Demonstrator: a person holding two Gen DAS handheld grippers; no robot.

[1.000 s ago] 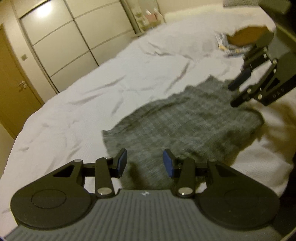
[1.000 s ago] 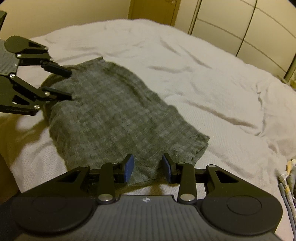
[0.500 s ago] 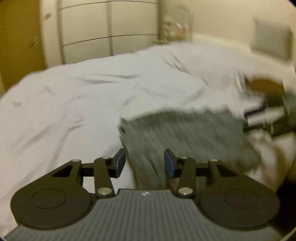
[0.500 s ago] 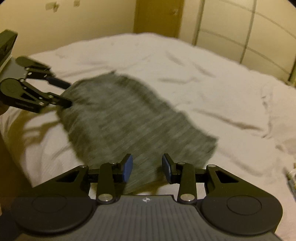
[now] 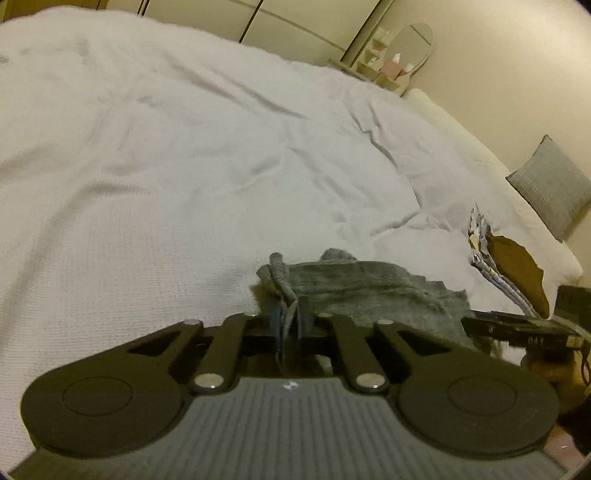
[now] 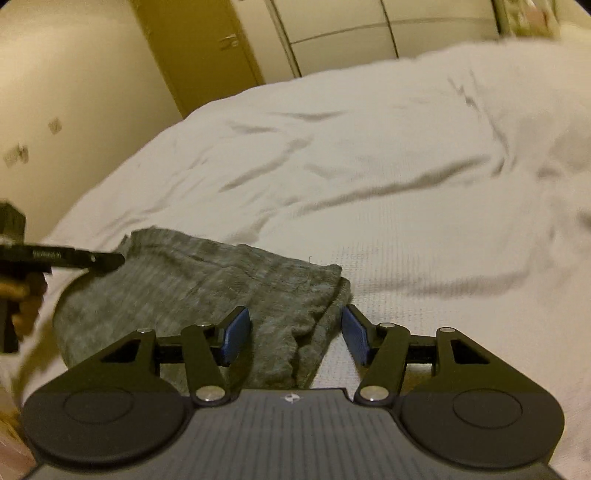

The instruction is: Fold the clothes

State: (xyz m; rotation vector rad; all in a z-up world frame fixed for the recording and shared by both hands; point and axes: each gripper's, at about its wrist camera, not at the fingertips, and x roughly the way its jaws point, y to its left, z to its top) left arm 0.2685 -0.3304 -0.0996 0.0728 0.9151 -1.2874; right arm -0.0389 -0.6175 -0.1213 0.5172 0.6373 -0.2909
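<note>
A grey checked garment (image 5: 373, 291) lies on the near edge of a white bed (image 5: 184, 166). My left gripper (image 5: 290, 317) is shut on the garment's left corner, and the cloth bunches up between its blue pads. In the right wrist view the garment (image 6: 207, 280) lies flat, with its right corner between the jaws. My right gripper (image 6: 295, 334) is open around that corner, its blue pads (image 6: 236, 332) apart from the cloth. The left gripper (image 6: 74, 258) shows edge-on at the left of this view, and the right gripper (image 5: 517, 328) at the right of the left wrist view.
A stack of folded clothes with a brown piece on top (image 5: 513, 266) lies to the right on the bed. A grey pillow (image 5: 554, 188) sits at the head. Wardrobe doors (image 6: 369, 29) and a wooden door (image 6: 207, 51) stand behind the bed.
My left gripper came down onto the garment's left corner and shut on it. My right gripper moved down over the right corner and stayed open.
</note>
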